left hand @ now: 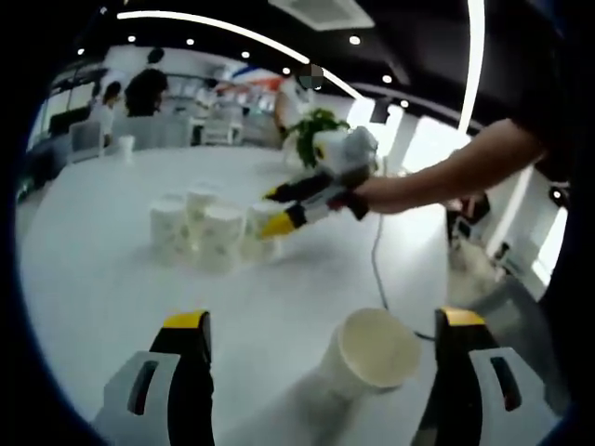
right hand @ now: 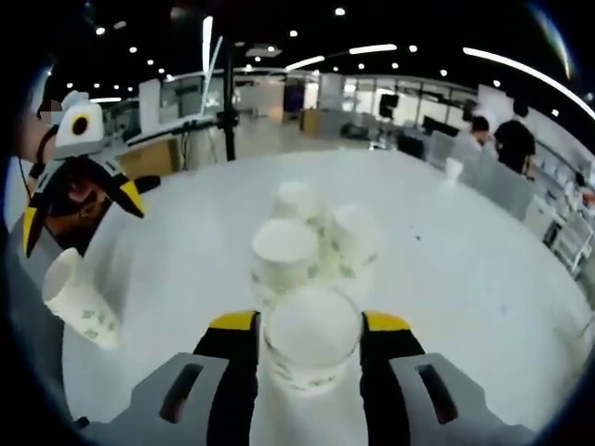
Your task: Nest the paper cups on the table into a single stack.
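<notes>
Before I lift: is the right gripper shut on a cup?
Yes: the right gripper jaws press both sides of a paper cup.

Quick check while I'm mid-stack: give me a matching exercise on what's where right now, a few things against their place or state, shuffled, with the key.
Things:
1. right gripper
2. left gripper
3. cup cluster
4. tilted cup

States:
A. stands upright on the white table
B. jaws wide apart, closed on nothing
C. mouth turned toward the left gripper view's camera, between that gripper's jaws
D. jaws either side of the near cup

Pairs: 1-D, 2-B, 3-A, 4-C
</notes>
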{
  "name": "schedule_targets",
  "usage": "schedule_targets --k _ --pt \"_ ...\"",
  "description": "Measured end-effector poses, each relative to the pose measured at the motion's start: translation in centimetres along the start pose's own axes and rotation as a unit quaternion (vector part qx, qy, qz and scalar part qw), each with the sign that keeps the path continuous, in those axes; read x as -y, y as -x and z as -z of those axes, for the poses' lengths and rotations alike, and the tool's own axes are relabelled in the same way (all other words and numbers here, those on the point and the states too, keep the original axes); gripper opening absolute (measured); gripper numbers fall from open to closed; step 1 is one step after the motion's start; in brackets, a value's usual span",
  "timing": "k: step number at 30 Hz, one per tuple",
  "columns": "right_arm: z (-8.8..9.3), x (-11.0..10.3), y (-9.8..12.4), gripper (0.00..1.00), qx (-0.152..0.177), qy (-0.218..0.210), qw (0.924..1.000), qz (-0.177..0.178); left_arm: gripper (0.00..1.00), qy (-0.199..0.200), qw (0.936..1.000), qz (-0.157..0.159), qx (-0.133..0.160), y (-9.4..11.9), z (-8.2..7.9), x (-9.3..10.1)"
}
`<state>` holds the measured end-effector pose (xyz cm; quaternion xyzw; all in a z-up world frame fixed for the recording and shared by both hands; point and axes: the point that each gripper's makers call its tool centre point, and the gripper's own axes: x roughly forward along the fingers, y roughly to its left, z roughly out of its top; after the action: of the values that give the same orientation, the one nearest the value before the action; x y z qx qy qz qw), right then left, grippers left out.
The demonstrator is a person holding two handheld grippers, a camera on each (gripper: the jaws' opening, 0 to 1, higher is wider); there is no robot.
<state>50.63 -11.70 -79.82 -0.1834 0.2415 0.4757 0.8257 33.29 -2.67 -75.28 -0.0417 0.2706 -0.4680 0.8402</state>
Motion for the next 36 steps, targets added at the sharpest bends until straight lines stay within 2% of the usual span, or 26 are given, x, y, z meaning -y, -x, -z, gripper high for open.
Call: schedule_targets --k 7,11,13,18,24,30,36 --pt "0.1 0.0 0.4 0.37 0.001 -0.009 1.0 0.004 0.99 0.007 1.0 0.0 -0.003 0.2 0.1 0.0" --pt "0.2 0.4 1.2 0.36 0.01 -0.028 0.9995 0.015 0.99 0.003 1.0 -0.002 0.003 0.3 -0.2 0.1" --pt "0.3 0.6 1.7 0.36 0.013 -0.039 0.9989 0.021 0.99 0.008 1.0 -0.004 0.003 0.4 -0.3 0.1" --pt "0.4 1.0 3.2 0.36 0.04 -0.117 0.9916 0.039 0.99 0.005 1.0 -0.001 0.003 0.4 -0.5 0.4" --pt "0.3 0.5 4.5 0.36 0.045 -0.131 0.9892 0.047 0.99 0.0 1.0 0.002 0.005 0.5 -1.4 0.8" --pt "-2.0 -1.3 6.3 0.36 0.064 -0.121 0.9896 0.045 0.98 0.005 0.9999 0.008 0.011 0.5 -2.6 1.3" --pt "-5.9 -3.7 8.5 0.36 0.095 -0.1 0.9898 0.037 0.97 0.003 0.9995 0.017 0.027 0.3 -4.2 2.1"
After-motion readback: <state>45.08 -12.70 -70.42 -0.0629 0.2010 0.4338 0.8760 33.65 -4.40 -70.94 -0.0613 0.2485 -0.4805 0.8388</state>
